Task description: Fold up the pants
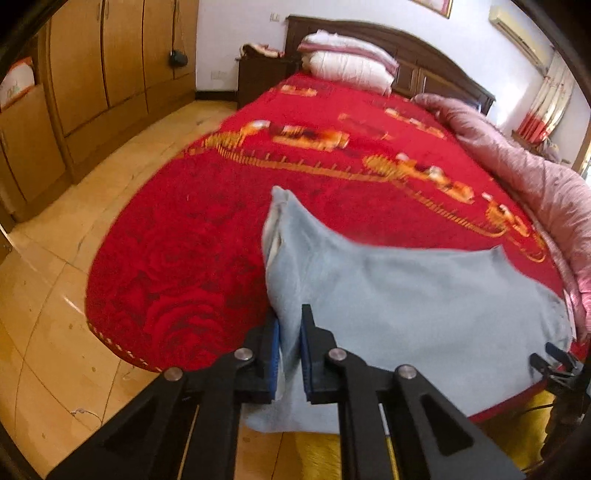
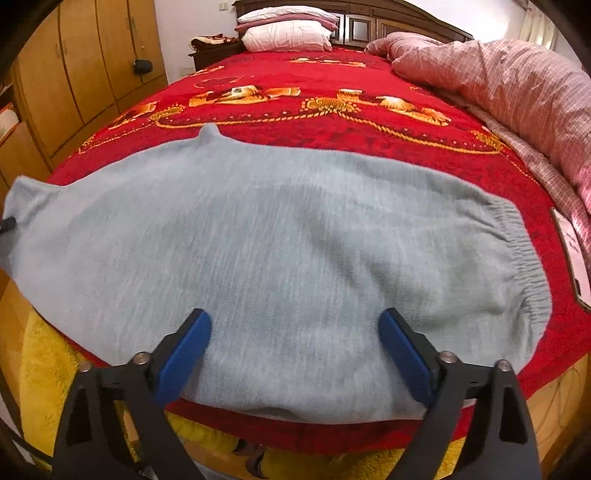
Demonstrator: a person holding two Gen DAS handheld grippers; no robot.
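A big bed with a red flowery blanket [image 2: 369, 147] fills most of the room. At the far end of the bed lie two white and pink pillows [image 2: 288, 33], and a puffy pink checked quilt [image 2: 498, 85] is heaped along the bed's right side. Wooden wardrobe doors [image 1: 110, 66] stand across the floor from the bed's left side. The soft grey pants [image 2: 277, 240] lie spread flat across the near end of the bed, with the stretchy waistband on the right, and their near edge hangs a little over the bed's edge. The left tongs [image 1: 290, 354] are closed tight on a bunched, lifted end of the pants. The right tongs [image 2: 295, 354] hang wide open just above the pants, gripping nothing.
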